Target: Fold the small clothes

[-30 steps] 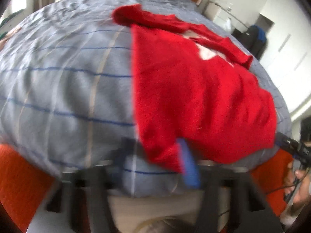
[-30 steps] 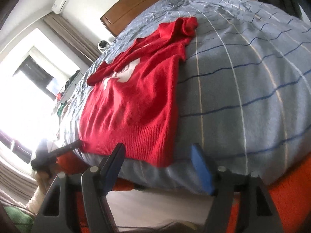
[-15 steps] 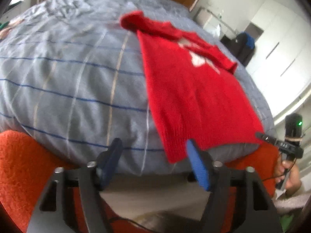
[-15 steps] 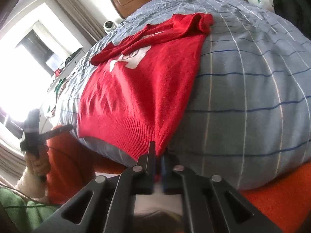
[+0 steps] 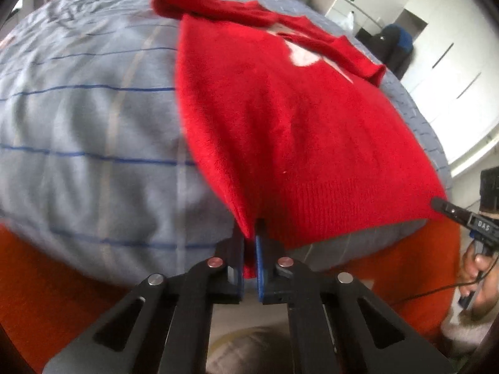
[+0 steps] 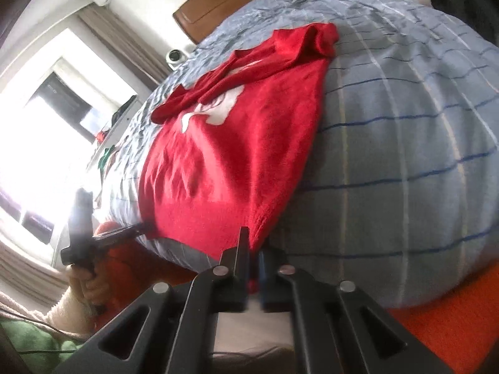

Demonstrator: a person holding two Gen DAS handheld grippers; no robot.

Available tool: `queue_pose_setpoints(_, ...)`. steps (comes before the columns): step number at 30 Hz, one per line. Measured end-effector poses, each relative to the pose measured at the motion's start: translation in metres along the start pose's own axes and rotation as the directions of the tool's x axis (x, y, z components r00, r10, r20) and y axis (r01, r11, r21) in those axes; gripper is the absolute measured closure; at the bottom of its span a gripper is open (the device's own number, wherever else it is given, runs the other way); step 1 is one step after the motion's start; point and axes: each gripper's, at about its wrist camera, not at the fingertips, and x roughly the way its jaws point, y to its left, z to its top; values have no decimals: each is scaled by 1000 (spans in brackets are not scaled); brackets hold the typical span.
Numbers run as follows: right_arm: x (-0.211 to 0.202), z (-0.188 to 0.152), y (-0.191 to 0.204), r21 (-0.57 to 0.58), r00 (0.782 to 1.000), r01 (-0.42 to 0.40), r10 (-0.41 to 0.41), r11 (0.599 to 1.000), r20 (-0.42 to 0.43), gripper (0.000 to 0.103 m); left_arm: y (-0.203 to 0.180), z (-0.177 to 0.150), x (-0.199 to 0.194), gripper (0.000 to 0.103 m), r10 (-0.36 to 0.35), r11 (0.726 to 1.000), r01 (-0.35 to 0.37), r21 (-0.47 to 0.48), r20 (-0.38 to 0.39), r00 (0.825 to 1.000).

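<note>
Sweater flat on bed, hem at near edge.

- The left gripper was matte black – two angular arms with triangular cut-outs and four round silver screws, two of them tinted red.
- Its fingers carried blue pads.
- The right gripper had the same black build, with four plain silver screws.
- Seen from the right wrist, a hand came out of a cream knitted cuff – a thin black cable trailed beneath it.
</note>
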Motion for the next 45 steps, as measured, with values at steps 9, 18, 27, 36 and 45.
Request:
queue_pose_setpoints(9,21,-23,-2,-4,990,70,-70,998,-123,100,8,-15,2,101,136,990,-134,49,-44,990)
queue_pose_setpoints(18,68,-23,-28,82,981,139,-126,987,-145,100,1,-5,40,101,220,973,-215,83,-54,974)
queue_pose_setpoints(27,66,-24,-31,105,987,123,-111,987,-114,97,8,-11,31,81,170,985,-170,7,-34,985)
queue_pose_setpoints(36,-19,1,8,-133,964,263,-267,955,-14,50,12,-1,-56,34,198,979,-203,28,136,971)
queue_pose_setpoints(45,82,132,146,-674,976,215,-172,707,132,30,8,58,-14,29,364,928,-368,-65,373,853)
